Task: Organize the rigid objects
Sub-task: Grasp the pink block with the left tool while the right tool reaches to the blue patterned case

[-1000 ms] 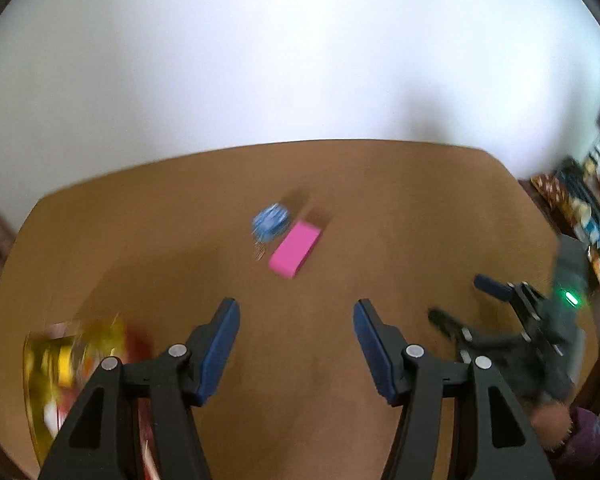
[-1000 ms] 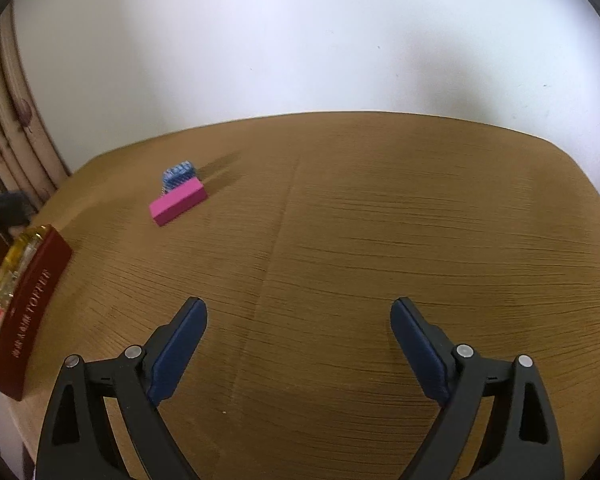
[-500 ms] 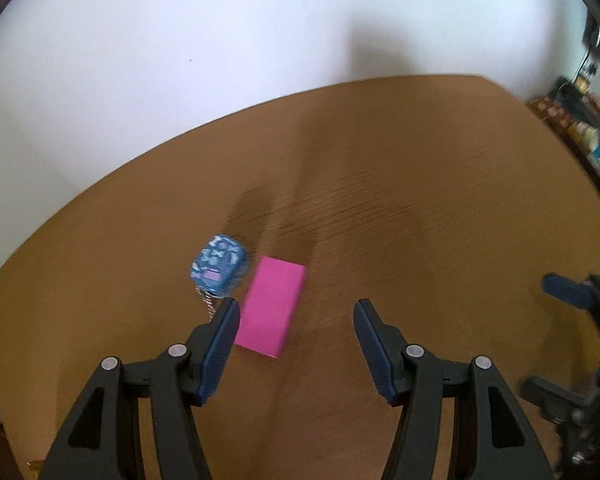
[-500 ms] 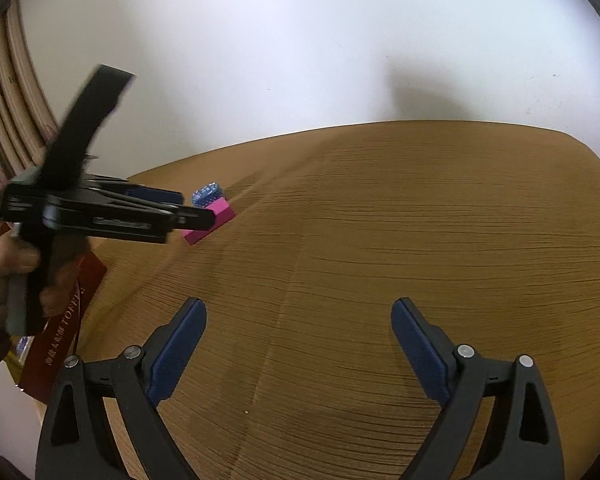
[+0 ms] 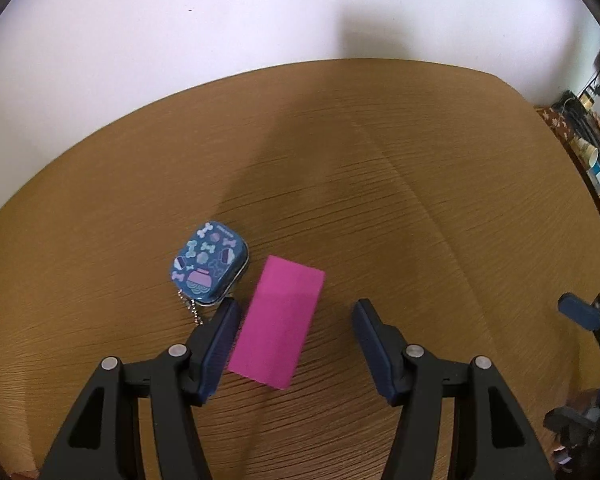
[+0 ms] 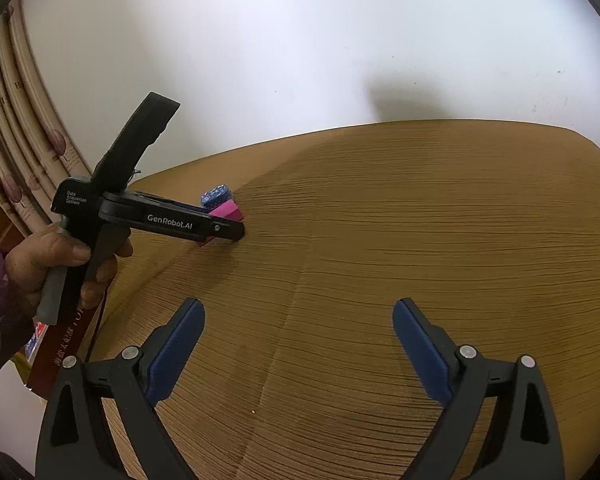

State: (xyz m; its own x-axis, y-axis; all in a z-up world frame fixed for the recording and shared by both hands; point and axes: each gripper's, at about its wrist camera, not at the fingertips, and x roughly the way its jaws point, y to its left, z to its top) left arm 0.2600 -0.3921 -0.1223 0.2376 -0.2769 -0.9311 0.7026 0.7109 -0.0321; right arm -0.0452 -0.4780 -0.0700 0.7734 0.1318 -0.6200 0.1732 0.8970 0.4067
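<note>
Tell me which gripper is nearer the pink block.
Left. The left gripper stands open over the pink block, which lies between its fingers. The right gripper hangs open well off, over bare table.

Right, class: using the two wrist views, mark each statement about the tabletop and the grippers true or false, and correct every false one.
1. The pink block lies flat on the wooden table. True.
2. The left gripper is clamped shut on the block. False: its jaws stand open, the block partly between them.
3. A blue patterned tin with a bead chain sits beside the block. True.
4. The right gripper holds the tin. False: it is open, with only bare table between its jaws.
</note>
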